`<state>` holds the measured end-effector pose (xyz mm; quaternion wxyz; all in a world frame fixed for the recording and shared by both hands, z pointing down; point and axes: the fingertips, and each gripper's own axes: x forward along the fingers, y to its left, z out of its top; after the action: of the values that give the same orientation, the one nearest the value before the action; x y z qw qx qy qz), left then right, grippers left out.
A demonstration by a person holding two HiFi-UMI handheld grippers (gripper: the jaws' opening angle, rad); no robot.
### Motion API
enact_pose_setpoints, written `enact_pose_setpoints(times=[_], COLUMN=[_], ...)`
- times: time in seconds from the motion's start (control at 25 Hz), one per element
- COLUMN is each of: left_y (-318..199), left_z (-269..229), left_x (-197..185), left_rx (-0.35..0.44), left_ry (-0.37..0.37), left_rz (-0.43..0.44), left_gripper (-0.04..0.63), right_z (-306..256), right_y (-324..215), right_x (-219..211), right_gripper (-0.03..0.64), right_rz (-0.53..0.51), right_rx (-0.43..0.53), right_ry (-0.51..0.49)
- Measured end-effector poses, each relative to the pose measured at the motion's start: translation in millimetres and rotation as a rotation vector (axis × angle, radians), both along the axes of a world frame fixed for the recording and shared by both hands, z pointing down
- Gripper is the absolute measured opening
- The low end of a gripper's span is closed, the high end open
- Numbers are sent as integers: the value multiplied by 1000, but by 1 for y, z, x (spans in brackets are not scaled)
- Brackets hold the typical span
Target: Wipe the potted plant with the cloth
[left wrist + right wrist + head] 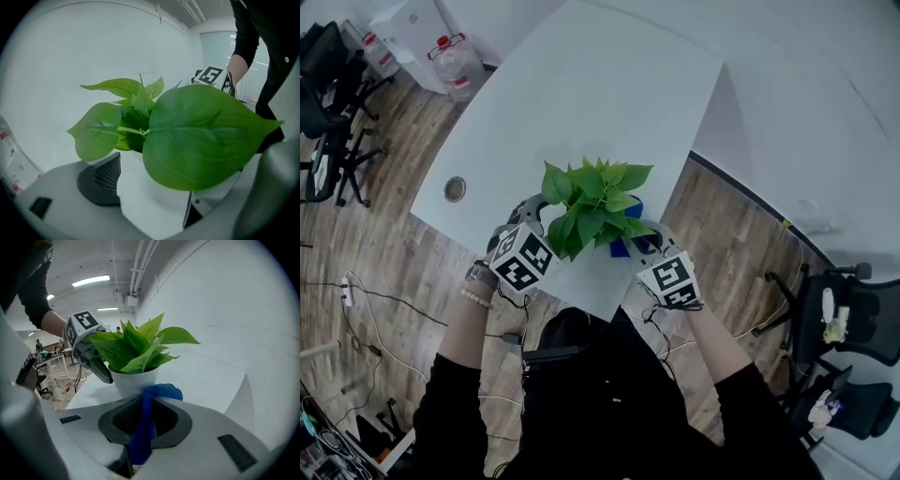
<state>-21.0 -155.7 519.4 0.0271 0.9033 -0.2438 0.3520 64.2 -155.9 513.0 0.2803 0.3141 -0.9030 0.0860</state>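
Right hand-held gripper pinches blue cloth just beside potted plant, at near corner of bench. Left hand-held gripper spread around white pot. Best approach: steady pot, wipe leaves lightly outward.

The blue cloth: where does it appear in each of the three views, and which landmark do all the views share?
Head view: the blue cloth lies just right of the leaves, at the right gripper.
Left gripper view: it is not in this picture.
Right gripper view: low centre, clamped between the jaws, with its bunched end toward the plant.
Shared landmark: the potted plant, which fills the left gripper view and stands at centre in the right gripper view.
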Motion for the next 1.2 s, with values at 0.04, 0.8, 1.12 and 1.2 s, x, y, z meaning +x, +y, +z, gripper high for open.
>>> enact_pose_setpoints(times=[0.04, 0.8, 1.12, 1.2], left_y=[-1, 0, 2, 3], left_z=[-1, -5, -5, -5], left_x=[2, 9, 8, 8], left_rx=[-2, 1, -13, -16], left_ry=[12, 47, 53, 54], left_rz=[-4, -231, -295, -304], left_gripper=[391, 344, 339, 337], right_z=[-1, 2, 7, 8], right_y=[-4, 2, 35, 43], right_x=[0, -12, -40, -46], right_gripper=[80, 80, 80, 80], right_rz=[-27, 40, 59, 47], right_rx=[13, 62, 75, 69], right_ry=[13, 34, 1, 9])
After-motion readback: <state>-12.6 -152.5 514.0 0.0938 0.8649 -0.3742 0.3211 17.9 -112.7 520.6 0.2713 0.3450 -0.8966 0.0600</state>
